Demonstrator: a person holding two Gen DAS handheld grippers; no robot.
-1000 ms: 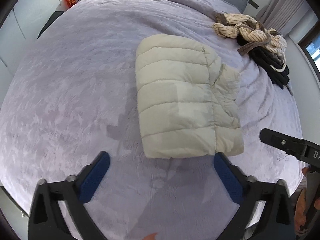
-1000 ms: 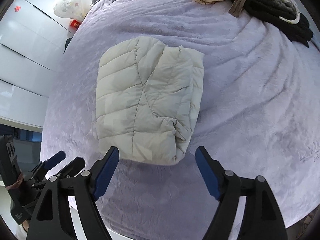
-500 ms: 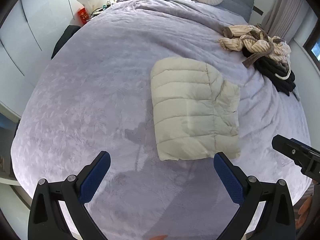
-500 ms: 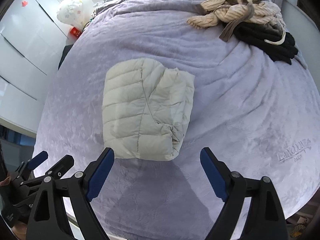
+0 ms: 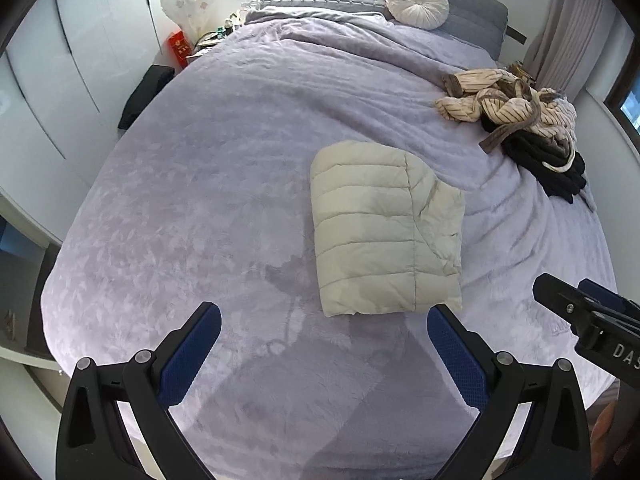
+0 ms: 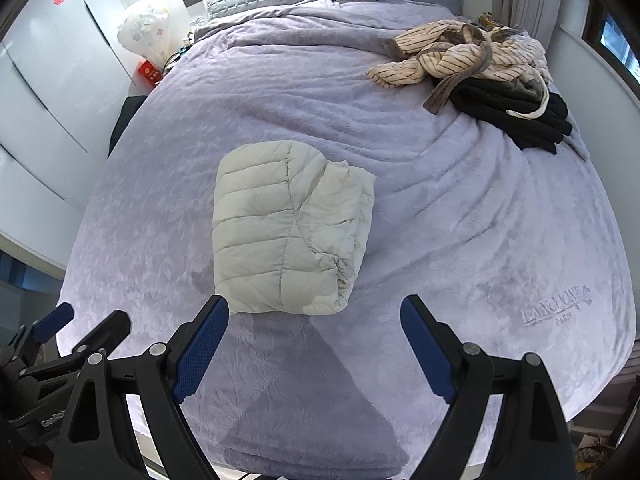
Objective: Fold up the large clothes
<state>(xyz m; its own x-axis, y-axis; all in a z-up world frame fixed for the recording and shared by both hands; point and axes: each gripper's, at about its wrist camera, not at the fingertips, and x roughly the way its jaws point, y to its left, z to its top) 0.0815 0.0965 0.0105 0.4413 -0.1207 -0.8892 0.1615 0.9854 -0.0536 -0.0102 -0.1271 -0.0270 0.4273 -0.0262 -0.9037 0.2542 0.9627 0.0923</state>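
Both claws, left claw (image 5: 324, 334) and right claw (image 6: 314, 326), hung wide open and empty over the bed (image 5: 208, 168), since the folded puffer jacket (image 5: 380, 232) lay mid-bed, apparently finished.

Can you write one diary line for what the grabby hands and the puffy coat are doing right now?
stage: fold done | folded cream quilted puffer jacket: flat on lilac plush bedspread | left gripper: open, empty | right gripper: open, empty | unfolded pile: striped beige garment

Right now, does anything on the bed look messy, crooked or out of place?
The cream puffer jacket is folded into a neat block, though its right side bunches in loose layers. Beyond it, a striped garment and black clothes lie in a tangled heap near the bed's far right edge, unfolded. Nothing looks spilled or damaged.
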